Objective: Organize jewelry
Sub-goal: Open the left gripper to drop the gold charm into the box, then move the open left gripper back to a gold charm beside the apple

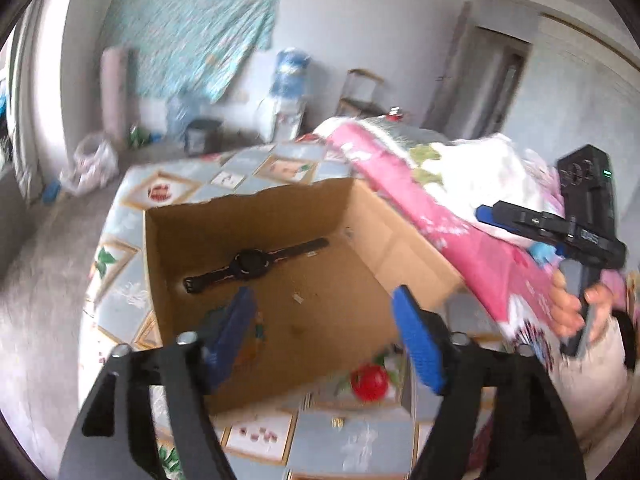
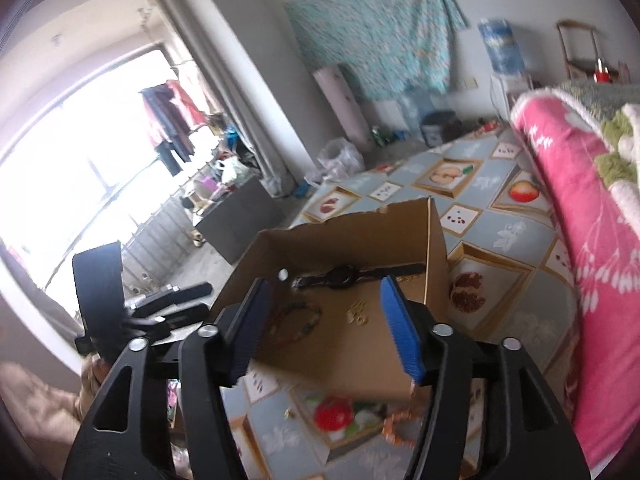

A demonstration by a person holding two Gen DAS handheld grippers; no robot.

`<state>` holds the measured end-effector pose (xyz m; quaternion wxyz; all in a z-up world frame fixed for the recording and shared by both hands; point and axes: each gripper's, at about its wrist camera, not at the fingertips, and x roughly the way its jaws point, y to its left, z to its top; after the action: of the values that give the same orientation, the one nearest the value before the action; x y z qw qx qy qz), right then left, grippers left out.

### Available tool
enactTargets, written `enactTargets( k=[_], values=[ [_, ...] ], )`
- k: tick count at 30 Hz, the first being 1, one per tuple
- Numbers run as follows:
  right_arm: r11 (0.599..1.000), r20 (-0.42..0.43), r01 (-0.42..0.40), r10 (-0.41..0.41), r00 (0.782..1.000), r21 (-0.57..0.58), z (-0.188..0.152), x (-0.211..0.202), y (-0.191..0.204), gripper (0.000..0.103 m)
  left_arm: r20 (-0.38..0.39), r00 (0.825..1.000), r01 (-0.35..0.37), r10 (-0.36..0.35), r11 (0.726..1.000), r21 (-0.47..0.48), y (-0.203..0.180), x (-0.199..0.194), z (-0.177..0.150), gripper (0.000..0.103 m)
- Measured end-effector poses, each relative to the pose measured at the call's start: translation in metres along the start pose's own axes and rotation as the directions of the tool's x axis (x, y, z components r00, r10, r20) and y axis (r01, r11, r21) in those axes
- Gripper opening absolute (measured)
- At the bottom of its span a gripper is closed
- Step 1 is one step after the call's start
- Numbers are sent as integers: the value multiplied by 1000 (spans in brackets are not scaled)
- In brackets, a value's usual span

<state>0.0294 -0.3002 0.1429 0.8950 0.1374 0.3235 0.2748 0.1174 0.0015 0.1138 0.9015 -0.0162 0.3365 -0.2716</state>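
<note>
An open cardboard box [image 1: 360, 224] [image 2: 436, 248] stands on the patterned table. A black wristwatch [image 1: 252, 264] [image 2: 348, 274] lies flat at its back. A beaded bracelet [image 2: 296, 320] and small gold rings [image 2: 358, 314] also lie inside. An orange beaded bracelet [image 2: 396, 426] lies on the table in front of the box. My left gripper [image 1: 324, 336] is open and empty over the box's front. My right gripper [image 2: 324, 328] is open and empty over the box; it also shows at the right of the left wrist view [image 1: 492, 214].
A pink floral blanket [image 1: 460, 240] [image 2: 580, 220] is piled on the table right of the box. The tablecloth [image 1: 352, 436] [image 2: 504, 240] has fruit pictures. The table edge drops to the floor on the left. Bags, a bin and a water dispenser [image 1: 290, 88] stand by the far wall.
</note>
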Motion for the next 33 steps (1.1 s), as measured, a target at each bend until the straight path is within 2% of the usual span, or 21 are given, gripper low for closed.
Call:
enactTargets(
  k=[2,5,8,10,12,13,15,16,17,19,22,27,30,33],
  values=[
    [1000,-11,-8,8,1000,-2,-19,-10,4,62,-9,999,35,-34,998,43,-7,-18,-16,84],
    [1000,-60,-1,2,998,16,-43,-9,5,64,-66,997,56,-51,996,75,-12,-25,-39,92],
    [998,-148,33,-26,989,48,-71,7,4,66,-143,989,40,-23,992,119,-21,-16,-69,96],
    [996,-230,69,-52,972,65,-91,28,4,66,-201,979,-12,39,991,134,-24,6,-88,96],
    [987,-310,159,-139,941,38,-107,47,7,66,-259,959,-79,114,986,144,-23,31,-101,96],
    [973,-351,230,-215,911,1,-114,59,9,66,-277,951,-100,138,984,148,-22,38,-108,96],
    [949,-401,310,-304,864,-52,-125,78,14,66,-317,919,-189,235,967,170,-21,62,-118,96],
    [942,-415,328,-328,849,-72,-128,85,16,66,-318,911,-216,263,961,176,-20,69,-121,96],
    [934,-428,345,-350,833,-93,-131,92,19,66,-316,911,-222,264,961,165,-19,74,-125,96],
    [923,-444,369,-377,813,-108,-134,100,22,69,-327,907,-232,265,963,138,-17,81,-130,96],
    [911,-454,397,-403,795,-114,-138,108,25,72,-354,891,-260,285,958,119,-14,90,-138,96],
    [875,-436,456,-478,763,-160,-141,118,30,75,-347,897,-263,272,962,74,-11,93,-142,98],
    [851,-424,487,-523,740,-199,-147,121,32,81,-326,902,-275,282,959,69,-10,93,-144,98],
    [849,-421,488,-525,739,-202,-152,121,33,89,-312,906,-282,287,957,65,-13,87,-148,98]
  ],
)
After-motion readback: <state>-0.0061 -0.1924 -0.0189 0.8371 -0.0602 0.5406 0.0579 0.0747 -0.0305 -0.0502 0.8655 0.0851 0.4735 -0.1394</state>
